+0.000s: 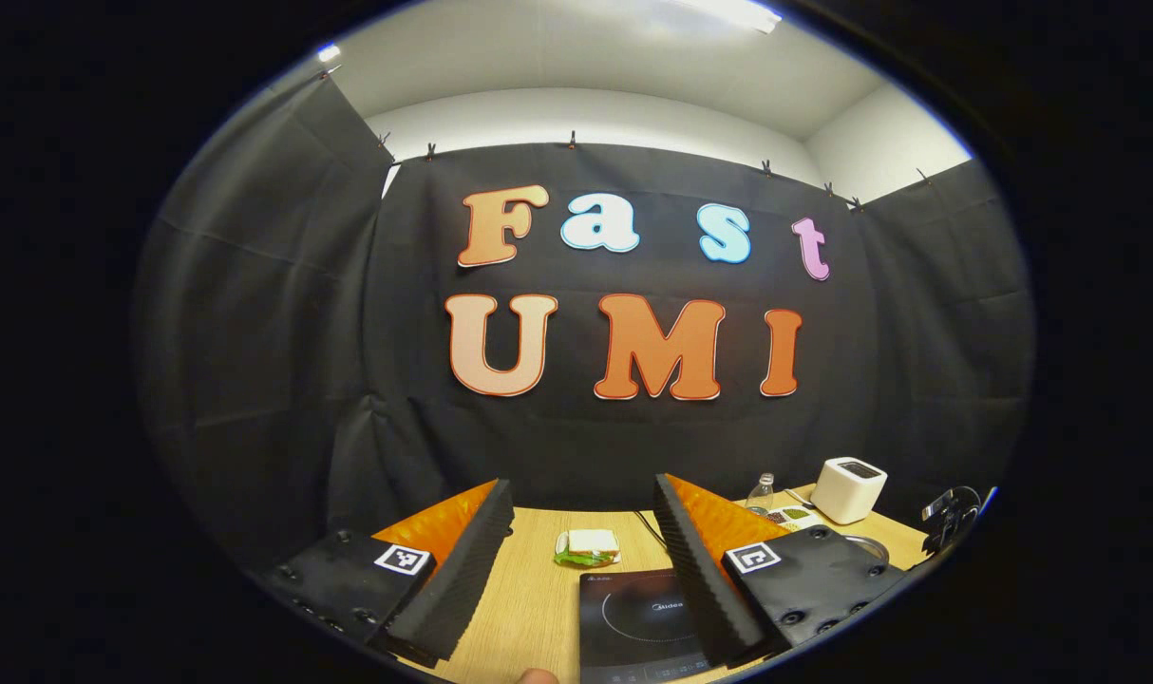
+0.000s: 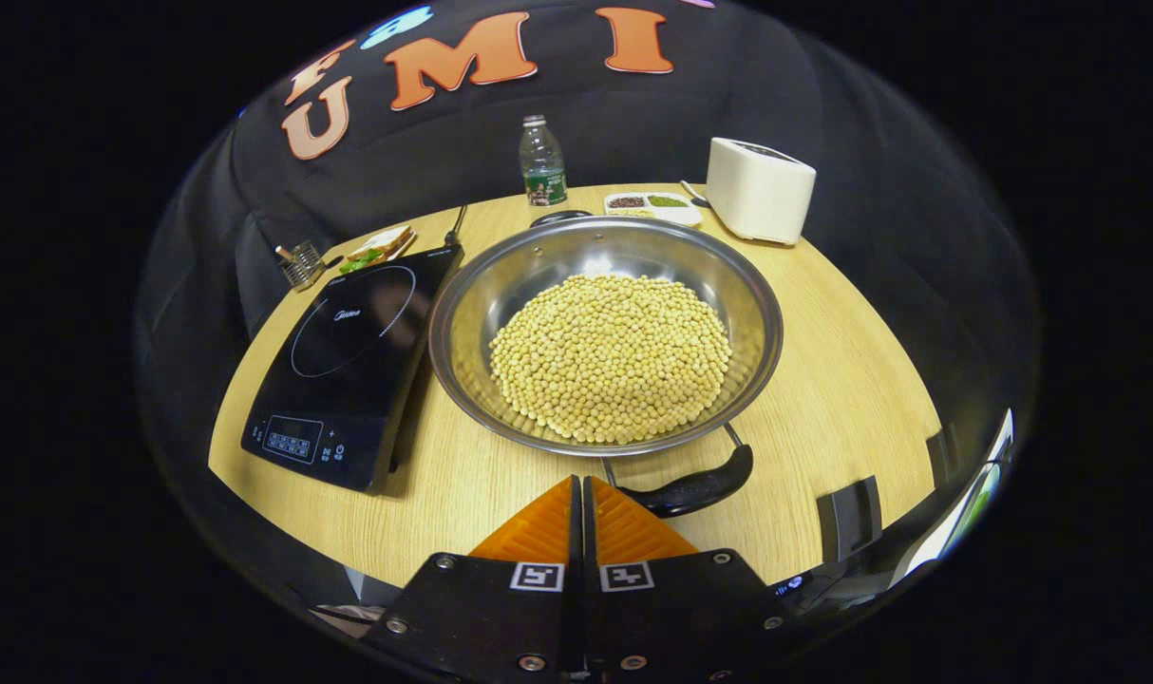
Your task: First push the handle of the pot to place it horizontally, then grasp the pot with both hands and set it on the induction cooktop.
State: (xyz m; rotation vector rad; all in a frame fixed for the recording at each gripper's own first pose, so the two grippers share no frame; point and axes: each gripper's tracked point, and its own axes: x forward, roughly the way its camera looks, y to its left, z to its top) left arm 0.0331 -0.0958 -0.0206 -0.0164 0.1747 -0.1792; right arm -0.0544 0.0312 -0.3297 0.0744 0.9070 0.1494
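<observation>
- Pot, heaped with yellow beans, is sitting on the tabletop just right of the induction cooktop, its rim overlapping the cooktop's right edge in the right gripper view
- Handle is lying at the pot's near side, slanting up to the right, so by my reading the first step, pushing it horizontal, is in hand
- Right gripper is hovering low with its fingers pressed together, tips just left of the handle; whether they are touching it I cannot tell
- Left gripper is waiting above the cooktop with fingers spread wide and holding nothing
- Next move is likely calling for a sideways nudge against the handle, then one gripper on each side of the pot
</observation>
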